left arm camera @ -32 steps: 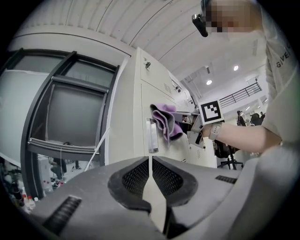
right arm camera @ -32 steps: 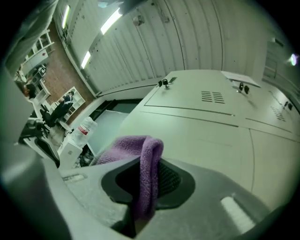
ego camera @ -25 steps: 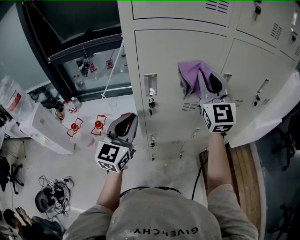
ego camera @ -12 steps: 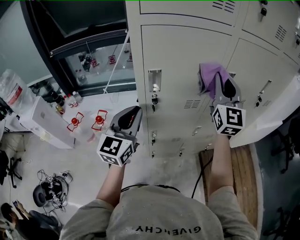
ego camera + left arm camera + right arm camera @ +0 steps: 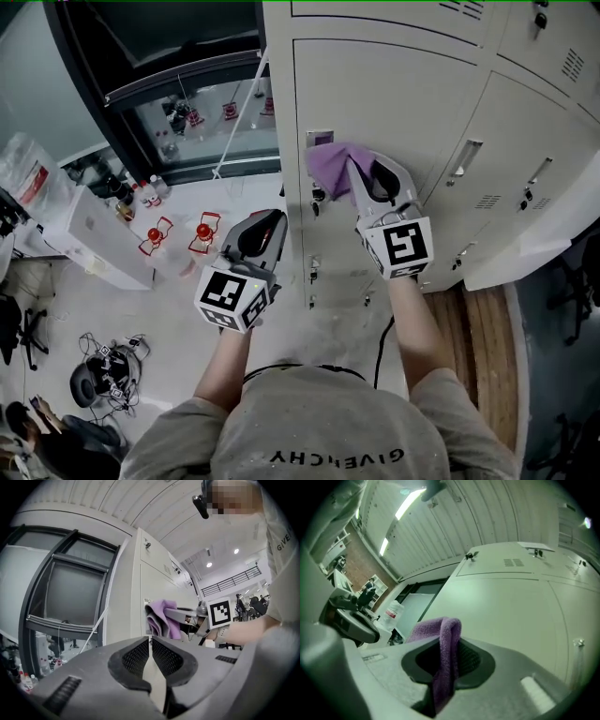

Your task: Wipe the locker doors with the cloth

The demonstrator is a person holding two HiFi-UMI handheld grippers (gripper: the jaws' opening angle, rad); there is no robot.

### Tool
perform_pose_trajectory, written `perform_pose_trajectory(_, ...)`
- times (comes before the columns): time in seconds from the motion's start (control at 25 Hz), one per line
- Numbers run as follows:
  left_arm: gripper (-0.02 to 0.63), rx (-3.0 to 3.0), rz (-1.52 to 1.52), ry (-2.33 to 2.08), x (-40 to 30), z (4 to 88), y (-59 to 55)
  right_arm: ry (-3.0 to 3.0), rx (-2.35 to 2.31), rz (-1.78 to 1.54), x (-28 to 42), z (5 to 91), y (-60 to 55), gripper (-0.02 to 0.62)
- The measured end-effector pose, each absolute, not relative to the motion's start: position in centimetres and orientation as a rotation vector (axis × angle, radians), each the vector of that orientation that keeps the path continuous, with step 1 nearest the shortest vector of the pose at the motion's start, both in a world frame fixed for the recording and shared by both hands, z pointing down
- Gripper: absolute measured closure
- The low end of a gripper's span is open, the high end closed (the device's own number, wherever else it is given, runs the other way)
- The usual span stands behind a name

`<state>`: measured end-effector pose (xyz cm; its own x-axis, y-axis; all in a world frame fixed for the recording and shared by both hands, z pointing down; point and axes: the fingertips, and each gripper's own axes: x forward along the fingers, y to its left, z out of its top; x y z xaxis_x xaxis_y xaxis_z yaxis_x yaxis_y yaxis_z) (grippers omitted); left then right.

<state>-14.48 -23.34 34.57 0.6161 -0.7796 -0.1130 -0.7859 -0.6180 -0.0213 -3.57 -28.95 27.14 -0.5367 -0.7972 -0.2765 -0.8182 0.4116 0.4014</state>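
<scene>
A purple cloth (image 5: 330,167) is pinched in my right gripper (image 5: 361,178) and pressed against the pale locker door (image 5: 394,103), close to the door's left edge by its handle and lock. In the right gripper view the cloth (image 5: 443,656) hangs folded between the shut jaws, with the door (image 5: 511,606) just ahead. My left gripper (image 5: 258,234) hangs lower and to the left, away from the lockers, its jaws shut with nothing between them (image 5: 151,653). From the left gripper view I see the cloth (image 5: 161,618) and the right gripper (image 5: 197,618) against the locker (image 5: 140,583).
More locker doors (image 5: 525,122) run to the right, one standing ajar at the far right. A dark-framed window (image 5: 169,84) stands left of the lockers. White boxes, bottles and red items (image 5: 150,239) lie on the floor at left, with cables (image 5: 103,375) nearer me.
My right gripper has swept the cloth leftward across the locker door, from near the right-hand vents to the door's left edge. The left gripper has hardly moved.
</scene>
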Motion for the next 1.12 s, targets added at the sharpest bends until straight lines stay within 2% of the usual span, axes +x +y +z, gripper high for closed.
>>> perform_pose_trajectory(0.28,0.588,-2.752,0.131,1.364,-15.4,34.8,-23.4,2.662,-1.541,0.933,-4.4,27.9,-29.6,0.54)
perform_pose_trajectory(0.8,0.588,-2.775,0.102,1.334,-14.4,35.6,-23.6,2.433,-1.98,0.762,11.1,30.3,-30.7,0.537)
perform_pose_trajectory(1.12,0.588,-2.789,0.094,1.318,-13.7,35.9,-23.4,2.271,-2.175,0.656,15.6,31.3,-30.6,0.537)
